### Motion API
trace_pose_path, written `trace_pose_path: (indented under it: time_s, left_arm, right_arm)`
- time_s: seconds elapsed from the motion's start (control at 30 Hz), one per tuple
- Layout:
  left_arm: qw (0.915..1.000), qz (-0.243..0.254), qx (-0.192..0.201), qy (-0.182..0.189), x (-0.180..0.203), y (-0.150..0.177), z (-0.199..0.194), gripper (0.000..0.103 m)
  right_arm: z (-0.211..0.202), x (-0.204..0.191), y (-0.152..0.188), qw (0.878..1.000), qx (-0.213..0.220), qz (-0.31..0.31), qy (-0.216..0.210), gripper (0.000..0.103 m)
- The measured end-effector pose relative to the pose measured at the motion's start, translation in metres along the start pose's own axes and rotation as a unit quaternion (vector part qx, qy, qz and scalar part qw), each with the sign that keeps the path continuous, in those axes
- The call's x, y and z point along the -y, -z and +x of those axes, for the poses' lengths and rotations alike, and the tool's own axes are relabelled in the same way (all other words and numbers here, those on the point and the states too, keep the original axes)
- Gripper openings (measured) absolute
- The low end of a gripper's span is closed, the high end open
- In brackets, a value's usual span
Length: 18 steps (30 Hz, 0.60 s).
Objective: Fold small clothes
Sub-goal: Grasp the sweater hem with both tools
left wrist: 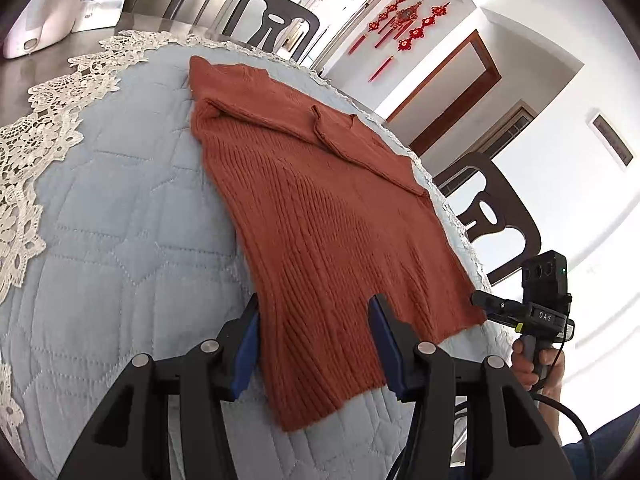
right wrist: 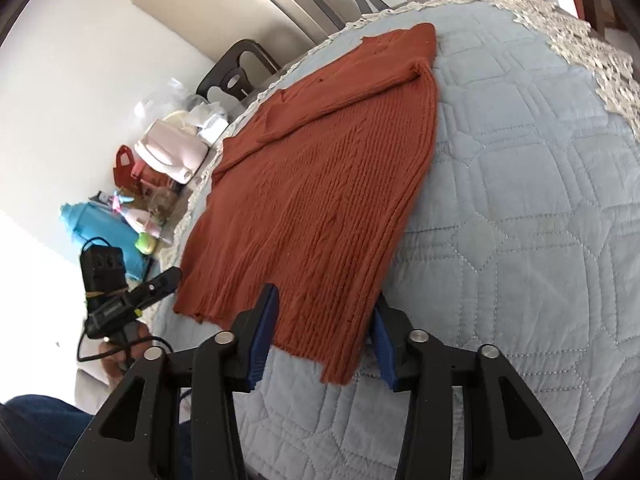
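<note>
Jaws of the left gripper stand apart, straddling the near hem of the rust-red knitted sweater; jaws of the right gripper likewise stand apart over the hem's opposite corner. The sweater lies flat, sleeves folded across its upper part, on a pale blue quilted cover over the worktop. Lace trim borders the cover beyond the sweater.

I see pale blue quilted cover over bench, cream lace cloth at its far edge. Dark chairs behind. Red knot ornaments on wall. Toy clutter beside bench.
</note>
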<state>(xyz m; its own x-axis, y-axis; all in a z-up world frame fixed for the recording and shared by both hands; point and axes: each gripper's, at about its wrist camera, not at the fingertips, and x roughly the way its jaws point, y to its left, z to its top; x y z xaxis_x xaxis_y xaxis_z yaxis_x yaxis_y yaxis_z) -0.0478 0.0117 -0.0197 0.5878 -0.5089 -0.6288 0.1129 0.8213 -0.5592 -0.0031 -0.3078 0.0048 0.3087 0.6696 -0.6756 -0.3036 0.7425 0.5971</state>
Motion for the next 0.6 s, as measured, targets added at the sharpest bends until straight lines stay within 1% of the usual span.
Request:
trace_pose_path:
  time_s: [0.03, 0.07, 0.1, 0.13, 0.17, 0.2, 0.23, 0.27, 0.33, 0.47, 0.53, 0.6]
  left_arm:
    - [1.0, -0.001, 0.001, 0.0, 0.0, 0.0, 0.001, 0.053]
    - [1.0, -0.003, 0.002, 0.0, 0.0, 0.0, 0.001, 0.053]
    - [1.0, -0.004, 0.003, 0.0, 0.0, -0.001, 0.001, 0.053]
    - [1.0, -0.005, 0.004, -0.001, 0.0, -0.002, 0.002, 0.047]
    - [1.0, -0.006, 0.001, -0.001, -0.001, -0.001, 0.002, 0.032]
    - [1.0, -0.008, -0.004, -0.001, -0.002, 0.001, 0.004, 0.025]
    - [0.9999, -0.011, -0.006, -0.004, -0.003, 0.001, 0.006, 0.015]
    - [0.9999, -0.011, -0.006, -0.007, -0.004, 0.001, 0.006, 0.01]
    - [0.9999, -0.011, -0.001, -0.003, -0.005, 0.0, 0.002, 0.01]
    - [0.9996, -0.002, 0.028, -0.002, -0.003, -0.003, -0.018, 0.009]
    - [0.9992, 0.0, 0.041, -0.003, -0.004, -0.003, -0.028, 0.009]
    - [0.9988, -0.001, 0.048, -0.002, -0.007, -0.001, -0.036, 0.009]
  right_arm:
    - [0.002, 0.0, -0.001, 1.0, 0.0, -0.001, 0.006, 0.025]
    - [0.003, 0.001, -0.001, 1.0, 0.001, 0.002, 0.007, 0.021]
    - [0.005, 0.002, -0.001, 1.0, 0.002, 0.005, 0.01, 0.012]
    - [0.006, 0.004, -0.001, 1.0, 0.004, 0.007, 0.013, 0.008]
    - [0.005, 0.005, 0.0, 1.0, 0.008, 0.008, 0.014, 0.007]
    - [0.004, 0.005, 0.0, 1.0, 0.013, 0.009, 0.011, 0.007]
    - [0.002, 0.005, 0.001, 1.0, 0.017, 0.009, 0.008, 0.007]
    - [-0.001, 0.004, 0.002, 1.0, 0.022, 0.008, 0.007, 0.007]
    - [-0.007, 0.001, 0.004, 0.999, 0.033, 0.002, 0.007, 0.006]
    - [-0.025, -0.003, 0.007, 0.998, 0.06, -0.007, -0.004, 0.006]
    - [-0.028, -0.002, 0.009, 0.998, 0.065, -0.007, -0.004, 0.006]
    - [-0.025, 0.001, 0.012, 0.998, 0.06, -0.004, -0.003, 0.006]
